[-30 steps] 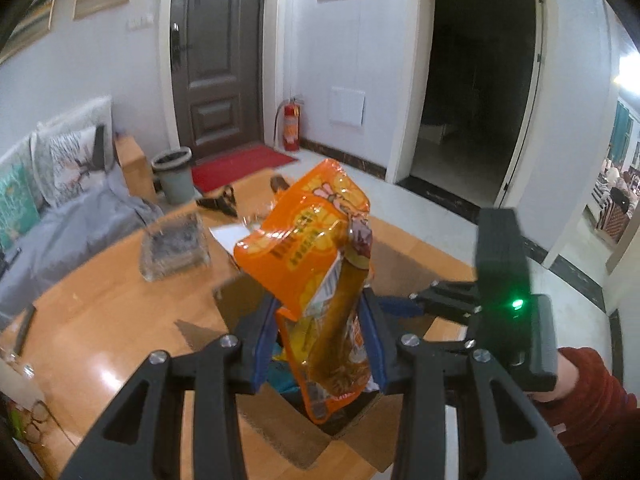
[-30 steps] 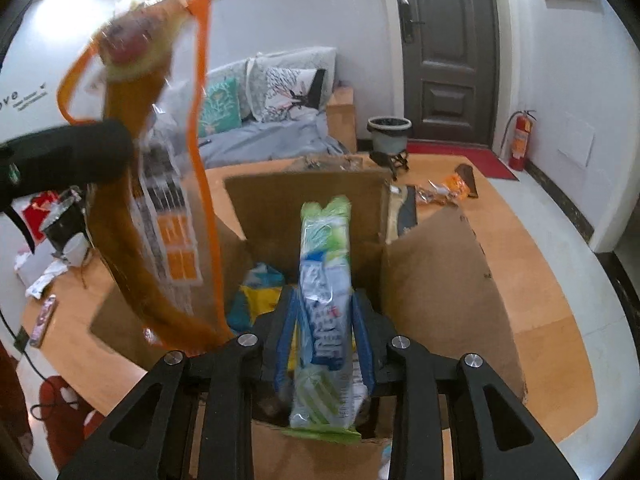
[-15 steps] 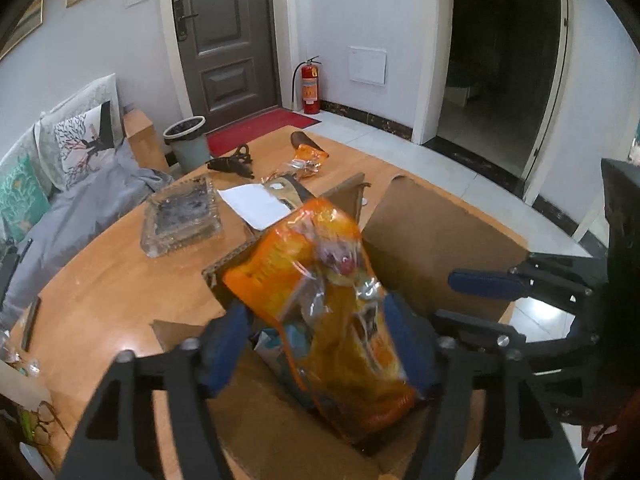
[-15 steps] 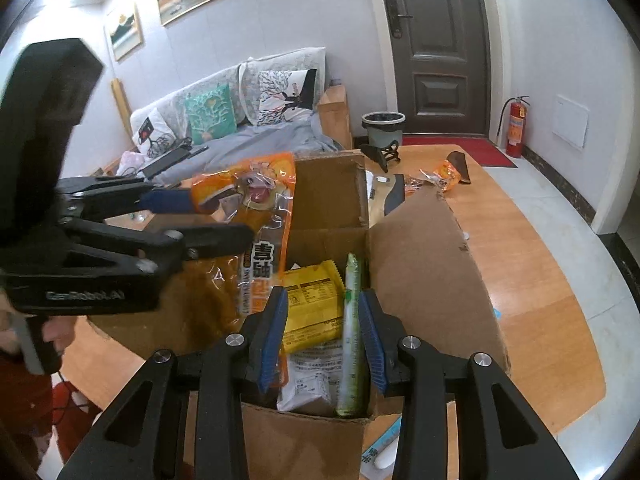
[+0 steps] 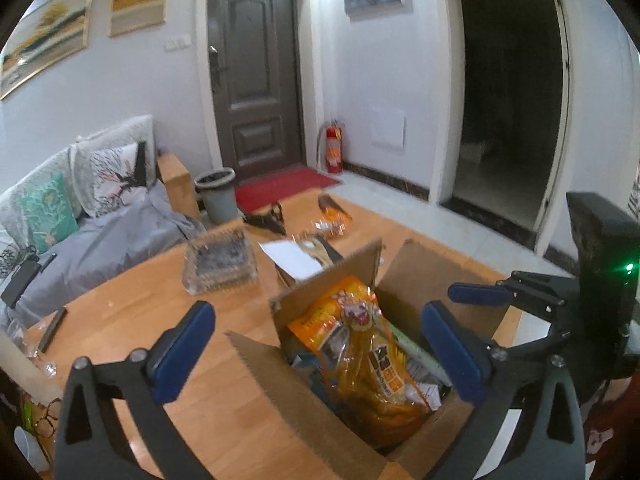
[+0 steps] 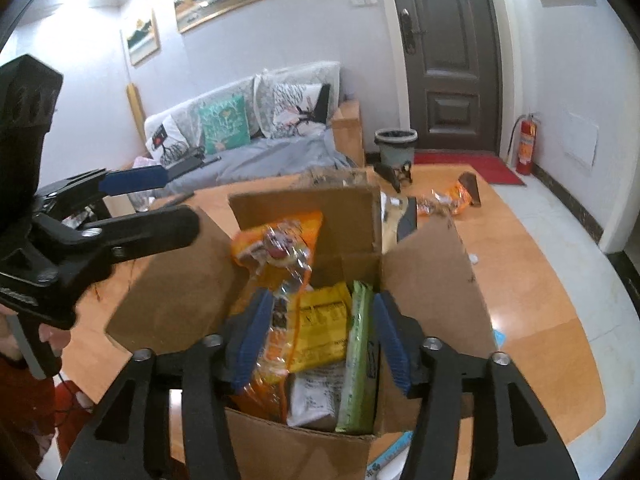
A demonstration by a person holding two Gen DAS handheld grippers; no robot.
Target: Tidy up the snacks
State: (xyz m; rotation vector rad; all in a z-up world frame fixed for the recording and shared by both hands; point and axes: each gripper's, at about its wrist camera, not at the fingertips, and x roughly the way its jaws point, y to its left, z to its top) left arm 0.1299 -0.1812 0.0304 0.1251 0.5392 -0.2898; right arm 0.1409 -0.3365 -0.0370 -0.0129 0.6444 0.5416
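- Two grippers hang over one open box [image 5: 404,272] on the wooden table [image 5: 132,320]; both now stand with jaws apart and nothing pressed between the pads
- Left gripper [image 5: 320,344]: jaws have just been opening and stand wide, straddling the box; the orange bag [image 5: 372,364] it held a second ago lies loose inside the box, leaning on the far wall, touching neither pad
- Right gripper [image 6: 320,336]: jaws have just been opening too, about half apart; the green pack [image 6: 360,356] they were clamped on a second ago stands on edge in the box just beside the right-hand pad, and whether it touches that pad I cannot tell
- Only the right view shows the box's contents sorted out: a yellow pack [image 6: 320,320] between orange bag and green pack, a white pack [image 6: 312,396] below it
- Only the right view shows the person's hand [image 6: 48,336] on the left gripper's grip, and the sofa with cushions [image 6: 224,128] face on
- Only the left view shows the glass tray [image 5: 220,264], white paper [image 5: 292,258] and a dark doorway [image 5: 508,92] beyond the table
- Both views show loose wrappers [image 5: 330,224] on the far table, a bin [image 5: 218,196], a red mat [image 5: 280,186] and an extinguisher [image 5: 332,152] by the door
- A second ago the orange bag hung high above the box; half a second ago it was dropping between widening jaws; now it is in
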